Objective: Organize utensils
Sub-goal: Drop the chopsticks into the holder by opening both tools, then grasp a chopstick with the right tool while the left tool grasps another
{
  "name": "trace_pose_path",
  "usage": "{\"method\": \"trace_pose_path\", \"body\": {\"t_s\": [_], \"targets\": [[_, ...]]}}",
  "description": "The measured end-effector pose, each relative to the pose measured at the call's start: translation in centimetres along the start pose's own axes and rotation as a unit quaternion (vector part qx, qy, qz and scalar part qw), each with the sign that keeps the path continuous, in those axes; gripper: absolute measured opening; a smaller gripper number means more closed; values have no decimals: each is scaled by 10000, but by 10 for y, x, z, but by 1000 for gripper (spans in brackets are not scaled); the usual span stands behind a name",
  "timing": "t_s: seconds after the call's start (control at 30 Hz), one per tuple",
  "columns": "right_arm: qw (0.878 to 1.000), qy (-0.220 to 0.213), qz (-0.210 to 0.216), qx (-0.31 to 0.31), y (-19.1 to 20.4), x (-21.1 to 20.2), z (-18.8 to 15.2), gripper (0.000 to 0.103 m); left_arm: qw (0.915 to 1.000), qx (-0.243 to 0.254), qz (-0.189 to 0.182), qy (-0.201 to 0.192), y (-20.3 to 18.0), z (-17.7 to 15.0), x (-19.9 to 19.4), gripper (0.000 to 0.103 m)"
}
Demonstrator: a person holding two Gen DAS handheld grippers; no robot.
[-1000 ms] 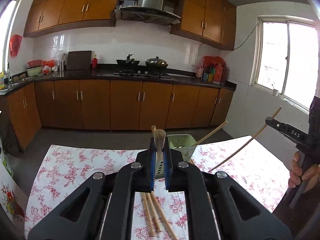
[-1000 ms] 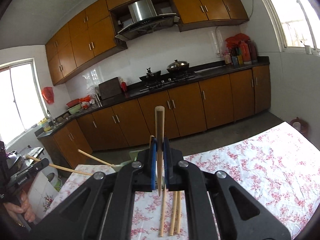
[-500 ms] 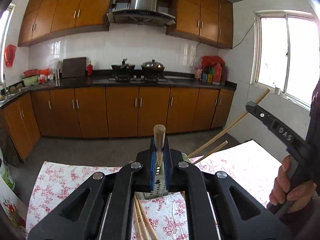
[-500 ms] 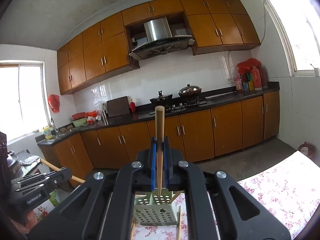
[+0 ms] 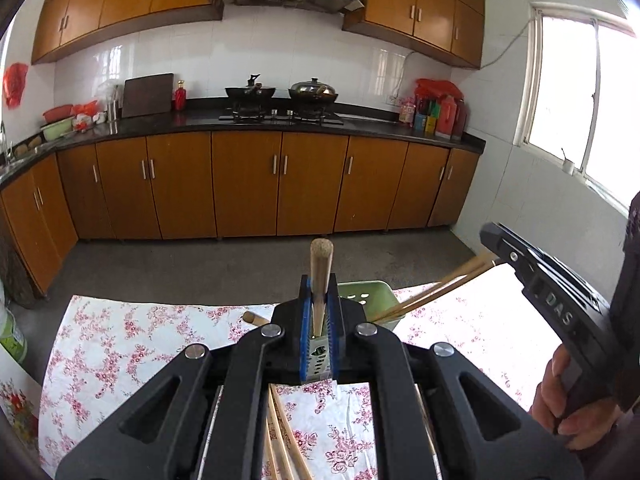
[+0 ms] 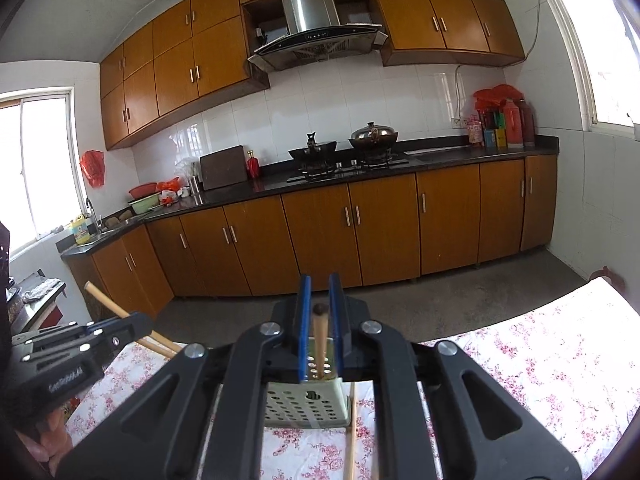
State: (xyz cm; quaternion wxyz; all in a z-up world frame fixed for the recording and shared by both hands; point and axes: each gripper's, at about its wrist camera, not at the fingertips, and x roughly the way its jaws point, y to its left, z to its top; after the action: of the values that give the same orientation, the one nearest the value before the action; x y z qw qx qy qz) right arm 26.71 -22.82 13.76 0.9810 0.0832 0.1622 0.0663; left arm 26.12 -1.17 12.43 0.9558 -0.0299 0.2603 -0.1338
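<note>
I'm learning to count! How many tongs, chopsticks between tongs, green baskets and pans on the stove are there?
Tongs: 2, left tongs and right tongs
Chopsticks between tongs: 2, left chopstick and right chopstick
Green basket: 1
Pans on stove: 2, wok and lidded pan
Total: 7

I opened my right gripper (image 6: 319, 322) a little, so the chopstick (image 6: 319, 342) it had clamped upright dropped lower into the green holder (image 6: 306, 406), while my left gripper (image 5: 319, 320) swung down, bringing the flowered cloth (image 5: 120, 344) into fuller view.
</note>
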Motion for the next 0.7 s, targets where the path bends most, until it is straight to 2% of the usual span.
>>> {"method": "trace_pose_path", "body": {"t_s": [0.2, 0.4, 0.5, 0.6, 0.67, 0.7], "targets": [[9996, -224, -121, 91, -16, -27, -6, 30, 9995, -113, 5, -280, 3, 9, -22, 9], [9983, -184, -472, 281, -46, -60, -23, 31, 9977, -310, 27, -604, 11, 9, -52, 9], [9965, 139, -749, 358, -66, -67, -48, 31, 9976, -243, 82, -644, 13, -2, -63, 9], [9926, 671, -915, 439, -85, -57, -77, 30, 9987, -178, 190, -440, 19, -24, -65, 9], [9875, 1179, -927, 484, -94, -40, -103, 30, 9991, -200, 288, -243, 26, -39, -60, 13], [9836, 1485, -883, 524, -97, -28, -118, 27, 9990, -229, 379, -108, 31, -51, -55, 22]]}}
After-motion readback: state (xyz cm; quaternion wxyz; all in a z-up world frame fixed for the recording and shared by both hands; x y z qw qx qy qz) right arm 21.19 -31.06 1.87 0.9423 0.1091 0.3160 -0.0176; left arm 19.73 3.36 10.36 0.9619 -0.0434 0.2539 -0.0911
